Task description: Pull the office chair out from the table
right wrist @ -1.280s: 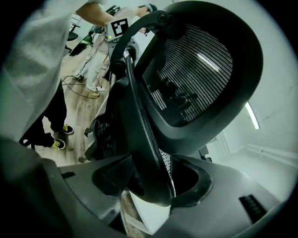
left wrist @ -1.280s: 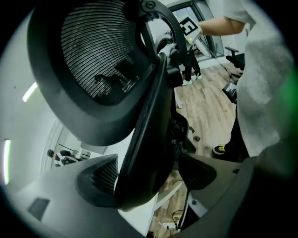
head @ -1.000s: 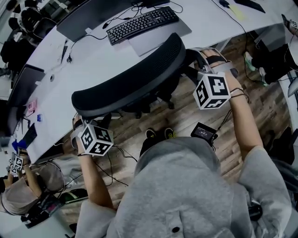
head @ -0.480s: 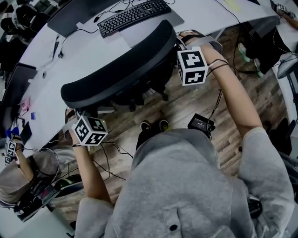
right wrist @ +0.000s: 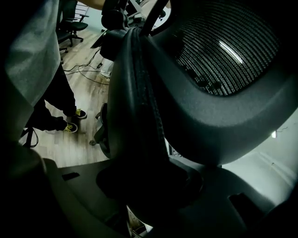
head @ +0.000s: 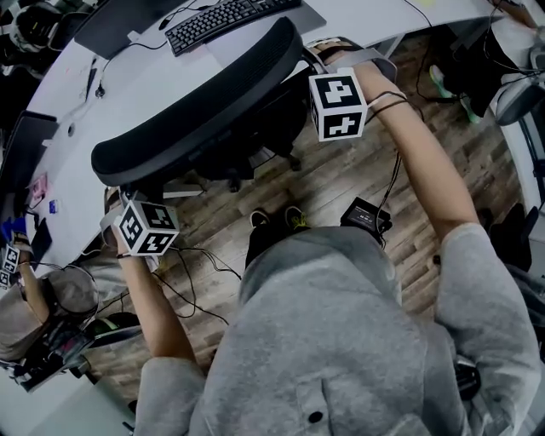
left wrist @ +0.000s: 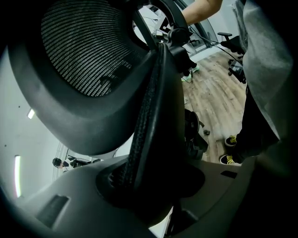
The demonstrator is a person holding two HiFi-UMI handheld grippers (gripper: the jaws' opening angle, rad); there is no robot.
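Both arms reach forward and down, elbows a little bent, one to each side of the chair [head: 196,111] back. The left gripper [left wrist: 149,183] has just been closing and clamps the back's left edge. The right gripper [right wrist: 149,183] has likewise been closing and pinches the right edge. So the hold looks taken and the pull not yet made: the chair stands close against the table [head: 128,81], its back just beside the rim.

A black keyboard [head: 223,19] lies far left; on the wood floor [head: 341,183] a small black box [head: 368,217] sits near right, with loose cables [head: 194,285] running nearer left
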